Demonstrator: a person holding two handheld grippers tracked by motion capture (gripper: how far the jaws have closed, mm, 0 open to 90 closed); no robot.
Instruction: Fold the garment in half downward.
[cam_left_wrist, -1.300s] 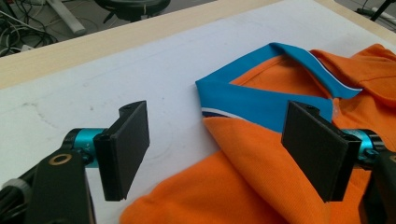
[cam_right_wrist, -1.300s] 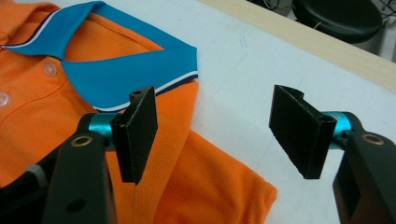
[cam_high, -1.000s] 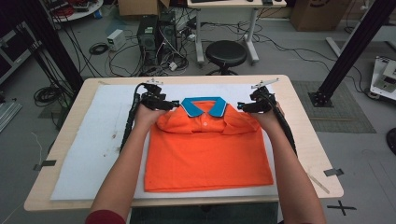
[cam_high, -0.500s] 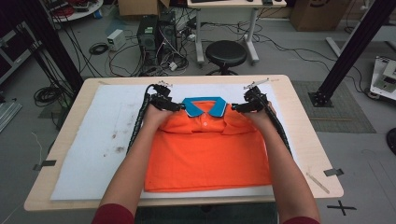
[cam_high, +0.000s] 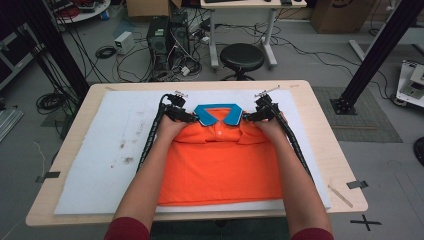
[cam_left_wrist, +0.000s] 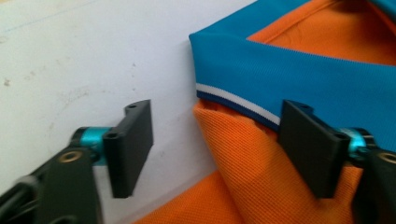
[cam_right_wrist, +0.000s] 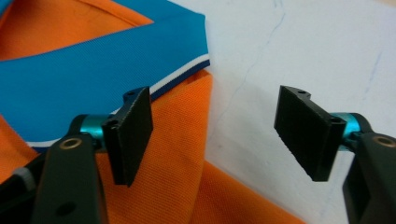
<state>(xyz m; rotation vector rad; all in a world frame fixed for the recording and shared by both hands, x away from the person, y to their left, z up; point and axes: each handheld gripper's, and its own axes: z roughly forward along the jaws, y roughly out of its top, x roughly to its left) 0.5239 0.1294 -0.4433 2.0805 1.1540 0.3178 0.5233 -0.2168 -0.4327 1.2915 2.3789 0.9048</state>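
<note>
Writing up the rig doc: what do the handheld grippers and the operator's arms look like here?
Both the left gripper and the right gripper have flat black rectangular jaw pads on teal anodised hubs with black linkage arms. Black ribbed cables trail back along the forearms. The person wears dark red sleeves ending above the elbows.

- Table (cam_high: 320, 100): light wood top, rounded corners.
- White mat (cam_high: 100, 165): covers most of top; dark specks at 9 o'clock.
- Orange polo shirt (cam_high: 220, 165): flat on mat, ctr; blue collar (cam_high: 218, 112) at 12 o'clock.
- Stick (cam_high: 340, 196): on bare wood, 4 o'clock.
</note>
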